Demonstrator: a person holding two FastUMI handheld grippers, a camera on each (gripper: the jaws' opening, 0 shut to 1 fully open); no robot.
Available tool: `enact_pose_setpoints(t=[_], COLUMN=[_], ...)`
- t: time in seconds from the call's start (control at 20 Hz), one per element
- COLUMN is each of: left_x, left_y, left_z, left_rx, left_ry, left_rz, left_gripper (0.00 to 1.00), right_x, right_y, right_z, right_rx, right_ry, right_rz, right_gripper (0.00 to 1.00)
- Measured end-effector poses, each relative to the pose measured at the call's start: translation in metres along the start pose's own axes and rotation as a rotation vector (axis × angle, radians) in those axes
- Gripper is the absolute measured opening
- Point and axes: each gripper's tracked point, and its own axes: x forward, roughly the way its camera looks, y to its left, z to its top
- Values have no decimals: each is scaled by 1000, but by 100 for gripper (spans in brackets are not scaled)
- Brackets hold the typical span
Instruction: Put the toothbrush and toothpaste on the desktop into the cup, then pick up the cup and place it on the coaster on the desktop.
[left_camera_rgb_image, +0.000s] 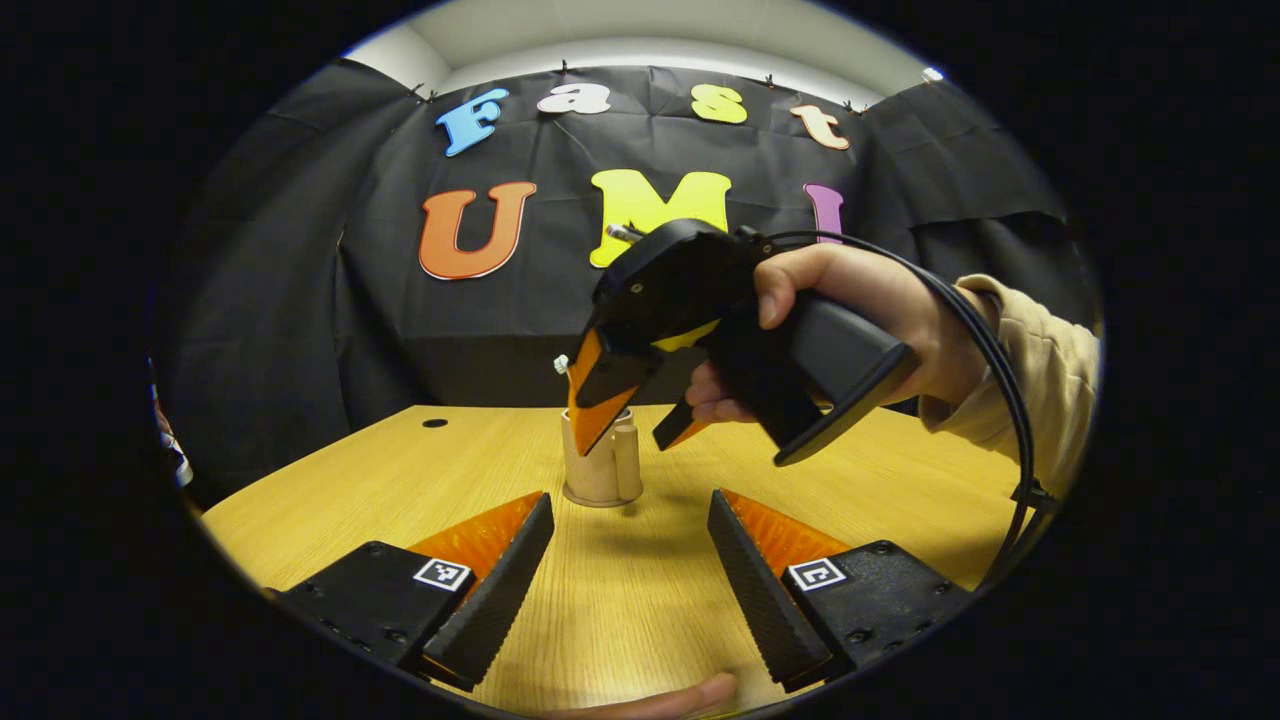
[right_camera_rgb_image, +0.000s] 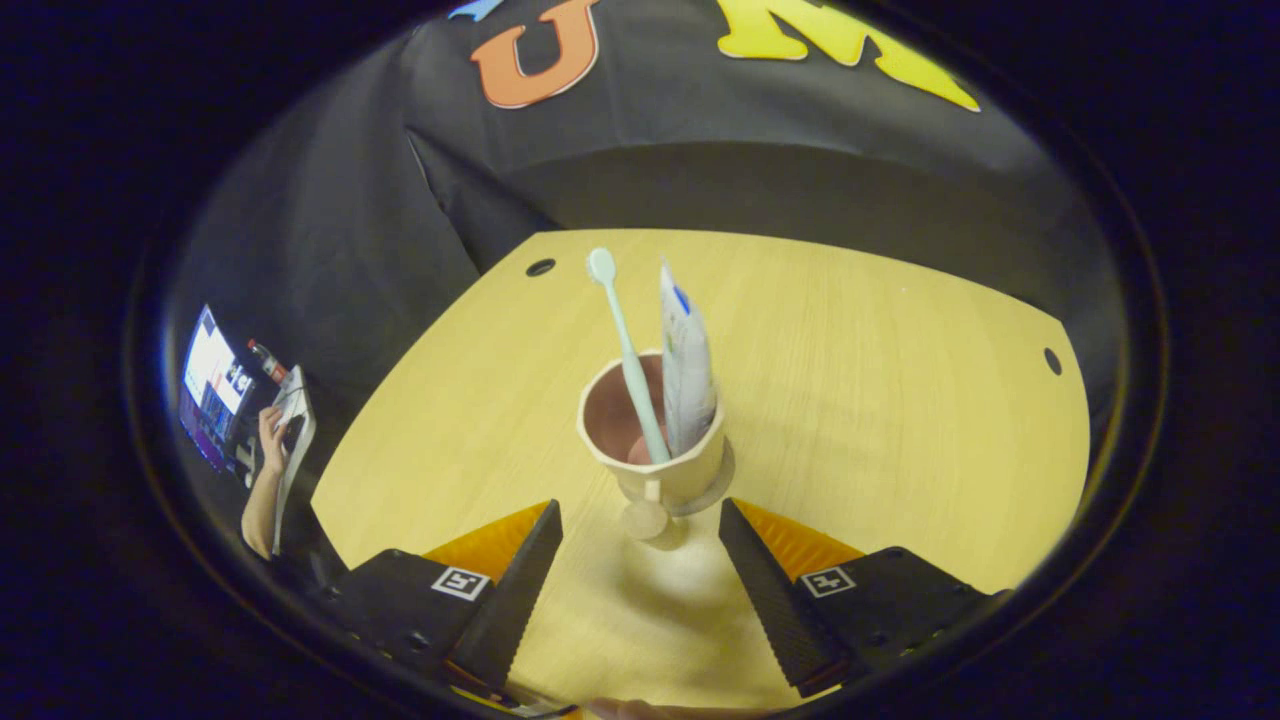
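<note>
from the right gripper view i see the cup (right_camera_rgb_image: 655, 440) standing on the desk (right_camera_rgb_image: 900, 400), toothbrush (right_camera_rgb_image: 625, 350) and toothpaste (right_camera_rgb_image: 687, 375) both upright inside, leaning on the rim at about 12 o'clock. a disc under the cup's base at 4 o'clock looks like the coaster (right_camera_rgb_image: 722, 480), so my read is the cup is already seated on it, though i can't tell how centred it sits. cup handle points at 6 o'clock, toward the right gripper (right_camera_rgb_image: 640, 575), whose fingers are spread wide with nothing between them; the handle sits just ahead of the gap, apart from both

left gripper view: left gripper (left_camera_rgb_image: 630, 560) low over the desk, fingers apart and holding nothing, cup (left_camera_rgb_image: 601, 460) at 12 o'clock well ahead. the other gripper (left_camera_rgb_image: 640, 405), in a person's hand (left_camera_rgb_image: 860, 320), hangs over the cup with tips either side of the rim, splayed, which fits a release or a pre-grasp pose

room: bare desk all round the cup, far edge and wall well off. main risk i judge is clipping the tall toothbrush on the way out
</note>
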Motion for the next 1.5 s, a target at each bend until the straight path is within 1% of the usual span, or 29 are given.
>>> enact_pose_setpoints(t=[0.05, 0.1, 0.15, 0.2, 0.25, 0.3, 0.35, 0.4, 0.45, 0.5, 0.55, 0.75, 0.8, 0.85, 0.9, 0.95, 1.0, 1.05, 1.2, 1.25, 1.3, 1.35, 1.45, 1.5], left_x=[1, 2, 2, 3, 4, 5, 8, 10, 12, 13, 15, 18, 18, 19, 19, 20, 21, 21, 21, 20, 20, 20, 17, 15], left_y=[4, 8, 10, 13, 15, 18, 20, 20, 20, 18, 17, 6, 5, 0, -4, -8, -12, -13, -14, -14, -13, -14, -16, -20], left_z=[1, 3, 6, 9, 12, 16, 18, 22, 24, 27, 30, 43, 47, 52, 58, 63, 67, 72, 80, 81, 82, 80, 79, 80], left_rx=[8, 14, 17, 16, 14, 10, 4, 0, -3, -3, -1, -10, -19, -29, -41, -45, -43, -35, -10, -8, -8, -7, -9, -5], left_ry=[1, 0, -3, -6, -11, -14, -14, -14, -11, -10, -11, -21, -28, -37, -47, -53, -59, -66, -89, -95, -98, -95, -87, -90], left_rz=[16, 31, 44, 56, 66, 79, 92, 100, 106, 111, 118, 138, 147, 146, 144, 135, 129, 131, 138, 141, 145, 144, 141, 131], left_gripper=[99, 99, 99, 99, 99, 99, 99, 99, 99, 99, 99, 99, 99, 99, 99, 99, 99, 99, 98, 98, 98, 98, 98, 99], right_x=[-11, -22, -39, -53, -65, -78, -91, -103, -115, -126, -134, -172, -180, -188, -195, -200, -205, -208, -213, -214, -213, -213, -211, -213], right_y=[-4, -10, -17, -24, -35, -44, -53, -61, -69, -77, -87, -117, -126, -136, -146, -156, -165, -168, -172, -175, -173, -167, -163, -159], right_z=[3, 4, 5, 6, 4, 2, -1, -3, -9, -15, -21, -43, -47, -53, -55, -55, -56, -56, -66, -66, -68, -69, -71, -69], right_rx=[3, 7, 9, 10, 11, 13, 17, 23, 25, 23, 24, 39, 43, 40, 28, 11, 10, 0, -67, -67, -57, -54, -39, -36], right_ry=[-39, -73, -112, -153, -191, -230, -266, -306, -339, -370, -403, -528, -560, -592, -633, -678, -717, -750, -792, -810, -823, -841, -823, -832], right_rz=[2, 2, -1, -12, -29, -47, -60, -74, -88, -104, -128, -182, -204, -231, -264, -306, -347, -374, -423, -435, -429, -404, -395, -383], right_gripper=[96, 96, 94, 94, 96, 96, 94, 96, 96, 94, 96, 96, 94, 96, 96, 96, 93, 96, 96, 96, 96, 96, 96, 96])
